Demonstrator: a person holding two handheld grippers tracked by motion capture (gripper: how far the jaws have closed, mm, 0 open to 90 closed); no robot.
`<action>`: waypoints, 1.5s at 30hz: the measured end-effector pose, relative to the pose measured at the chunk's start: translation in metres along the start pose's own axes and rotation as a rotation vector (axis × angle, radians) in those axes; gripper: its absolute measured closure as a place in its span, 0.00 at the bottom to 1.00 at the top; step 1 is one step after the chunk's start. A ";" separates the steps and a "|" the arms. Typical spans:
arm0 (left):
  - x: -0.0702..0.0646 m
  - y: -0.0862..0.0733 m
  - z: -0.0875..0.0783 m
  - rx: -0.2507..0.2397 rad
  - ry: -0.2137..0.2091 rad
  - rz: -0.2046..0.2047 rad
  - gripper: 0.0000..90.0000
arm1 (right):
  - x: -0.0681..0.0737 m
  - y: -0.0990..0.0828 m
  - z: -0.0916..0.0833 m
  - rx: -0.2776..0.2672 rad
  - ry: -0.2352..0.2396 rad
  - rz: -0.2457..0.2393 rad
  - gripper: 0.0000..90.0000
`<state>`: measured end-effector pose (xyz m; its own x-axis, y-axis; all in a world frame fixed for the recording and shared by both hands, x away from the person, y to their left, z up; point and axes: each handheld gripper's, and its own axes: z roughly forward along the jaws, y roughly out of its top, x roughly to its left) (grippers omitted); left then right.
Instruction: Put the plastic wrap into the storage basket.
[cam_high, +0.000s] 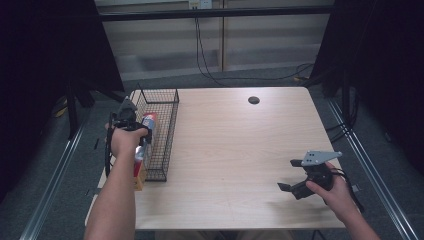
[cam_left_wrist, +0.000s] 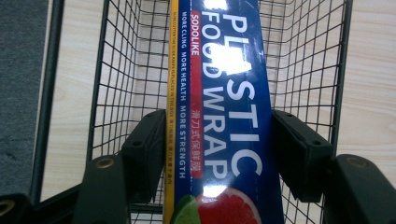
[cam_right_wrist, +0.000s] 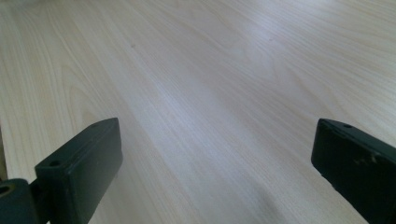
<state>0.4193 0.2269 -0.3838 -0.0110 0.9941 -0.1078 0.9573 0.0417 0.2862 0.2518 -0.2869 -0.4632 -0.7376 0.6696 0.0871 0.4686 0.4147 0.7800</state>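
Black jaws of the left gripper (cam_left_wrist: 219, 149) sit on both sides of the plastic wrap box (cam_left_wrist: 224, 116), just loosening, over the wire basket (cam_left_wrist: 116, 70). Right gripper (cam_right_wrist: 215, 172) gapes empty above the table (cam_right_wrist: 210, 70).

Just a pale wood table (cam_high: 235, 150) with a round black cable hole (cam_high: 253, 100) near the far edge, black cables (cam_high: 205, 60) dangling down the back wall, and grey floor (cam_high: 50, 165) either side.
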 end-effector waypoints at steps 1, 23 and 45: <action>-0.001 0.000 -0.001 -0.010 0.003 -0.005 0.42 | 0.000 0.000 0.000 -0.003 0.000 0.000 0.02; -0.002 0.000 -0.019 -0.073 -0.040 0.039 0.15 | -0.002 0.001 -0.001 -0.005 -0.008 0.002 0.02; -0.023 -0.009 -0.042 -0.129 -0.148 0.160 0.14 | 0.000 0.001 -0.002 -0.006 -0.006 0.008 0.02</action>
<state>0.3984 0.2083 -0.3441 0.1892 0.9639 -0.1873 0.8986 -0.0931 0.4288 0.2516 -0.2879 -0.4617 -0.7308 0.6766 0.0903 0.4719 0.4053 0.7830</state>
